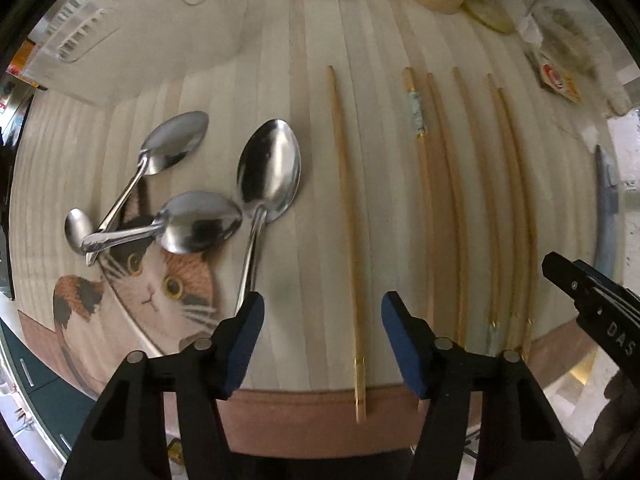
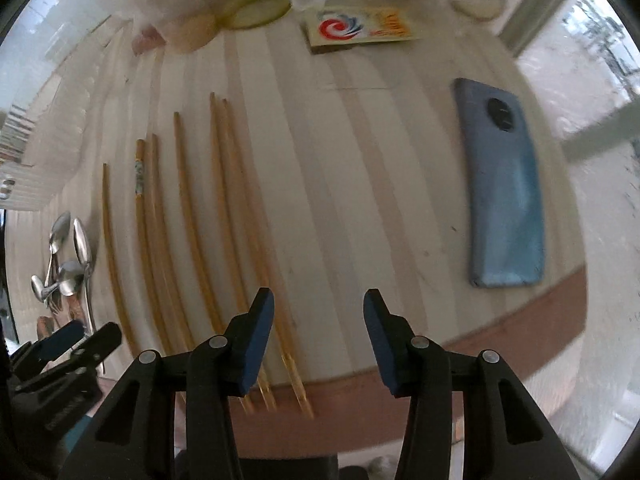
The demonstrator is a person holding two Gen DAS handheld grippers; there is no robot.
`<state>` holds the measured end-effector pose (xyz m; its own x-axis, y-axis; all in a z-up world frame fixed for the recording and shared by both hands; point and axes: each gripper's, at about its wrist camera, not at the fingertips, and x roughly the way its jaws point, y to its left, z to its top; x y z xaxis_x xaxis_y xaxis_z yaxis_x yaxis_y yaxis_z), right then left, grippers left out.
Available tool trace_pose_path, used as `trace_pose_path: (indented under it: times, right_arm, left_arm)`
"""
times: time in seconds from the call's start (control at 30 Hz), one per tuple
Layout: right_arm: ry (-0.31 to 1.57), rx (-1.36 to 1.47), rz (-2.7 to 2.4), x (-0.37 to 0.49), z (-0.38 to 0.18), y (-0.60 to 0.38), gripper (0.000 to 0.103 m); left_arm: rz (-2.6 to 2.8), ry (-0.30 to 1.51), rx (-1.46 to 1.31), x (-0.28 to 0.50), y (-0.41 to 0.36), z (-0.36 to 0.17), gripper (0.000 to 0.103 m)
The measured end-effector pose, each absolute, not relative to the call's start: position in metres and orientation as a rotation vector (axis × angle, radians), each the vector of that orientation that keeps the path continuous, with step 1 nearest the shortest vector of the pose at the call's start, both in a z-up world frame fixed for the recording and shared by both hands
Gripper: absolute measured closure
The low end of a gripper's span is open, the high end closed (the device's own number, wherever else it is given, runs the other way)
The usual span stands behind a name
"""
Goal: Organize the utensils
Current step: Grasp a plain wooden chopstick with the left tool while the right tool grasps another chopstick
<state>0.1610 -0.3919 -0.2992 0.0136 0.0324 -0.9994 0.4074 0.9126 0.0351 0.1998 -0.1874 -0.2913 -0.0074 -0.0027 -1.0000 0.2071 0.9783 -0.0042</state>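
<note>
Hovering over a round worktop [image 1: 280, 40] covered by a pale striped mat with a brown rim and a printed cat face, both grippers point down at the utensils. The left gripper [image 1: 322, 312] has its black fingers with blue pads [image 1: 250, 344] partly open, nothing pressed between them; a single long bamboo chopstick [image 1: 346, 208] runs through the gap on the mat below, and whether the pads reach it I cannot tell. Left of that chopstick lies a loose heap of four shiny steel spoons [image 1: 192, 200], crossing one another over the cat print, the largest with its bowl [image 1: 269, 168] near the chopstick and its handle passing beside the left pad. Right of the lone chopstick lie several more bamboo chopsticks [image 1: 472, 200], roughly parallel, one with a patterned band [image 1: 416, 114] near its top.

The right gripper [image 2: 318, 312] is likewise partly open and holds nothing. Its left pad [image 2: 256, 344] overlaps the rightmost pair of chopsticks [image 2: 240, 240] in the picture; bare striped mat shows between the fingers. A blue smartphone [image 2: 506, 192] lies face down well to the right. At the far edge sit a yellow-and-white packet with a red swirl [image 2: 356, 28] and blurred jars [image 2: 224, 8]. A clear plastic slotted container [image 1: 84, 28] stands beyond the spoons
</note>
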Motion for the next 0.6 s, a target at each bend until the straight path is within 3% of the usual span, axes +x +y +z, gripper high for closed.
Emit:
trace_pose_path:
  times: [0.17, 0.27, 0.33, 0.37, 0.4, 0.43, 0.6]
  right_arm:
    - [1.559, 0.328, -0.237, 0.175, -0.311, -0.382, 0.057]
    - [1.565, 0.273, -0.239, 0.177, -0.314, -0.375, 0.064]
    - [1.564, 0.259, -0.239, 0.176, -0.312, -0.371, 0.071]
    - [1.566, 0.247, -0.245, 0.176, -0.311, -0.369, 0.080]
    - [1.570, 0.217, -0.262, 0.175, -0.311, -0.368, 0.089]
    - [1.573, 0.210, -0.270, 0.175, -0.309, -0.365, 0.092]
    - [1.603, 0.238, -0.279, 0.157, -0.311, -0.376, 0.095]
  left_arm:
    - [-0.161, 1.560, 0.168, 0.203, -0.194, -0.297, 0.061]
    - [-0.180, 1.555, 0.167, 0.206, -0.204, -0.297, 0.076]
    - [-0.190, 1.543, 0.177, 0.206, -0.208, -0.297, 0.094]
    - [-0.193, 1.541, 0.179, 0.205, -0.209, -0.297, 0.097]
    - [-0.191, 1.538, 0.184, 0.203, -0.209, -0.297, 0.098]
    - [-0.188, 1.534, 0.189, 0.201, -0.209, -0.297, 0.098]
    - [-0.196, 1.588, 0.170, 0.175, -0.199, -0.297, 0.098]
